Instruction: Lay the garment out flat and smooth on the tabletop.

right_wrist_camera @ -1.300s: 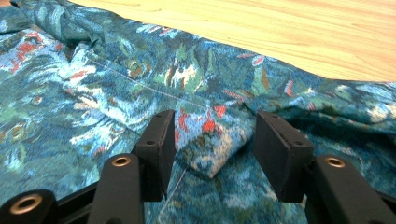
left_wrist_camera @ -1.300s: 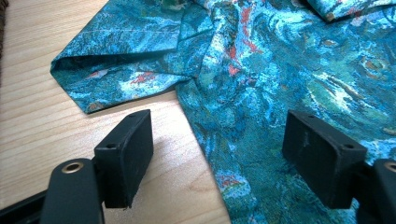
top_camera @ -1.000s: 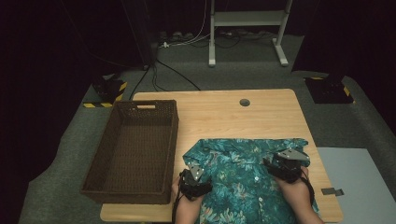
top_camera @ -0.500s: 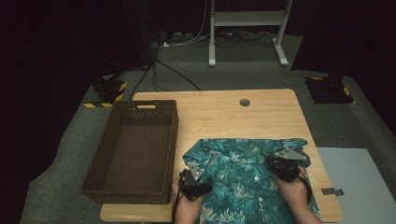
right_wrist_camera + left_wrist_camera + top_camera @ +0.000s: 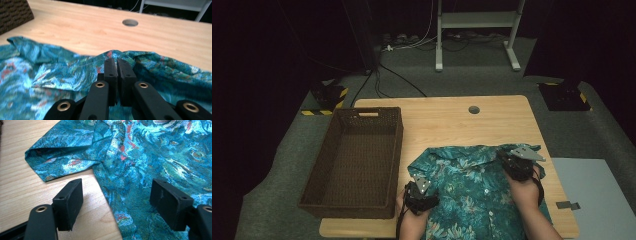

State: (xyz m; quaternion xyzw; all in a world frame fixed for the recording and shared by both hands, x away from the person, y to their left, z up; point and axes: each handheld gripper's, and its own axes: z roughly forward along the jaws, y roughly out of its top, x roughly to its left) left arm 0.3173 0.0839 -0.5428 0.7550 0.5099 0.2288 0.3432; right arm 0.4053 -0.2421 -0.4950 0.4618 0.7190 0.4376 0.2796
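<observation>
On the worktop (image 5: 447, 125): basket (image 5: 357, 160) at the left edge, shirt (image 5: 472, 190) just right of it along the near edge, spread flat. Round hole (image 5: 473, 109) toward the far edge, well beyond the shirt. Left gripper (image 5: 421, 192) at the shirt's near-left side, between shirt and basket. Right gripper (image 5: 518, 162) on the shirt's far-right corner. Stand (image 5: 477, 30) on the floor beyond the worktop. Sheet (image 5: 594, 200) on the floor at right.

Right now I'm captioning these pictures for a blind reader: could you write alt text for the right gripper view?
The right tool, jaws shut, pinches a raised fold of the teal patterned shirt near its far edge. Beyond lies the bare wooden table with a round hole, and a dark wicker basket at the upper left corner.
</observation>
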